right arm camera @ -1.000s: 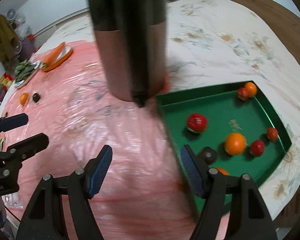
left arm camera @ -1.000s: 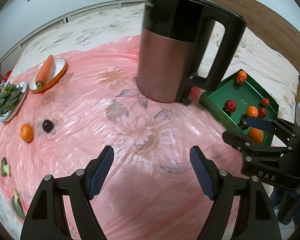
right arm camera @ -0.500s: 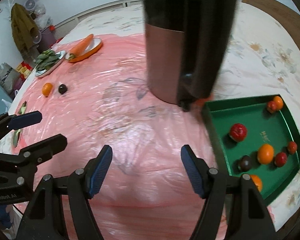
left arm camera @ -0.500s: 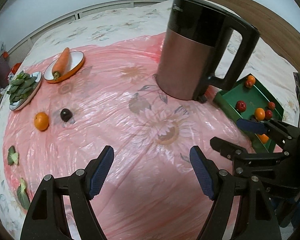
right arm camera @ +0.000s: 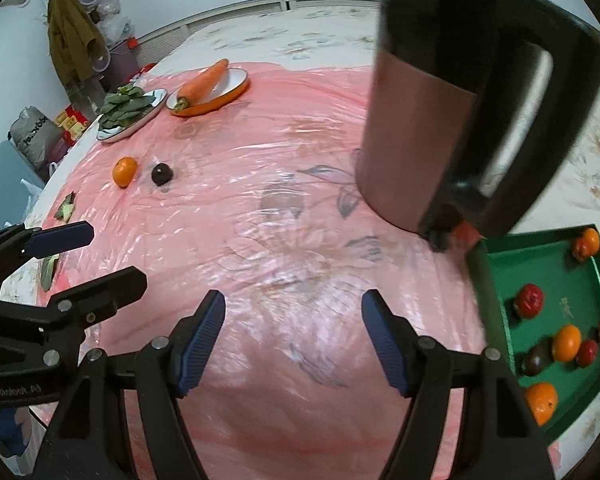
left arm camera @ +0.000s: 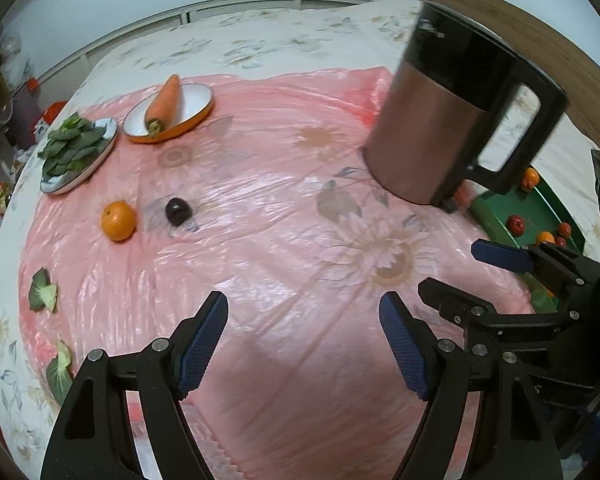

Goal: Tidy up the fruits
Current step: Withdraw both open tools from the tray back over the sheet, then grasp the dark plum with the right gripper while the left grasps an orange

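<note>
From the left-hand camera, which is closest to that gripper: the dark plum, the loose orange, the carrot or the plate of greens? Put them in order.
Judged from the left gripper:
1. Dark plum, ahead and left on the pink cloth.
2. Loose orange, just left of the plum; these two are nearly too close to call.
3. Carrot and plate of greens, far left; too close to call.

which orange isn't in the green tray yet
The orange on the pink cloth beside the dark plum, below the spinach plate. The other oranges already lie inside the green tray.

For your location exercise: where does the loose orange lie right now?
The loose orange lies on the pink cloth, left in both views, beside the dark fruit and near the greens plate.
</note>
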Demonstrator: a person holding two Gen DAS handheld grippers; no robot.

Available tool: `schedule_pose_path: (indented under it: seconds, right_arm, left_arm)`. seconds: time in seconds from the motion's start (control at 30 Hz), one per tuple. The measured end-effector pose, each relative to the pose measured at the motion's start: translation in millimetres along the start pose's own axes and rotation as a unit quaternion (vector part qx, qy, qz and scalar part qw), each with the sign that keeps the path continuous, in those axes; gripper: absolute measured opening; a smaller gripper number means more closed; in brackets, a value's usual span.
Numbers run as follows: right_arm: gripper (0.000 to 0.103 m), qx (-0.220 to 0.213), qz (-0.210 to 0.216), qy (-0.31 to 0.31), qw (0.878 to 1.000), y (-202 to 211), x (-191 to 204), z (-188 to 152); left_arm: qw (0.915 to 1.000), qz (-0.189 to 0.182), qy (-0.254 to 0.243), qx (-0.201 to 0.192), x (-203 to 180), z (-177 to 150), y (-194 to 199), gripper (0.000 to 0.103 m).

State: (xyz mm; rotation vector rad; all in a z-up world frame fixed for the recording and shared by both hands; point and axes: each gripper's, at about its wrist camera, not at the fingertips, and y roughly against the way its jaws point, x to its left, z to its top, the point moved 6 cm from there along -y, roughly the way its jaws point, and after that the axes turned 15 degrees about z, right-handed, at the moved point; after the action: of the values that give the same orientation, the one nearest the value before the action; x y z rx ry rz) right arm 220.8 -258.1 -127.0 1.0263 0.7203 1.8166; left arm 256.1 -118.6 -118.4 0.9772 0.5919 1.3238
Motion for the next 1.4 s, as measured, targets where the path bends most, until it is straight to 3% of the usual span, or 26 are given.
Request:
schedule_pose_path:
  seconds: [0.23,0.43,0.5,0.63,0.73,0.83,0.93,1.03,1.4]
  right_arm:
    - [0.103,0.011,0.019,0.013,1.0,-26,18,8]
    - [0.103,0.011,0.052,0.041,0.998,-55,48,27]
    - [0.099,0.007,0.061,0.048,0.997,-63,56,33]
    - [0.081,0.007,0.087,0.067,0.994,-85,74,51]
    - [0.075,0.004,0.107,0.085,0.991,-101,89,67]
    - [0.068,0.003,0.121,0.097,0.988,-117,99,82]
    - [0.054,0.002,0.137,0.102,0.985,-132,106,96]
    - [0.05,0.009,0.143,0.114,0.983,-149,111,106]
    - [0.049,0.035,0.153,0.13,0.979,-187,114,116]
  left_arm:
    - [0.9993,0.024,0.025,0.016,35,0,-22,0.073]
    - [0.9929,0.054,0.098,0.039,100,7,-47,0.073]
    - [0.9897,0.06,0.122,0.046,121,10,-56,0.073]
    - [0.9816,0.067,0.169,0.059,156,18,-76,0.073]
    - [0.9771,0.071,0.191,0.061,174,25,-89,0.073]
    - [0.9768,0.071,0.194,0.057,183,35,-101,0.072]
    - [0.9802,0.069,0.177,0.055,184,44,-114,0.068]
    - [0.9839,0.065,0.157,0.055,184,50,-125,0.063]
    - [0.9874,0.063,0.13,0.064,181,49,-149,0.062]
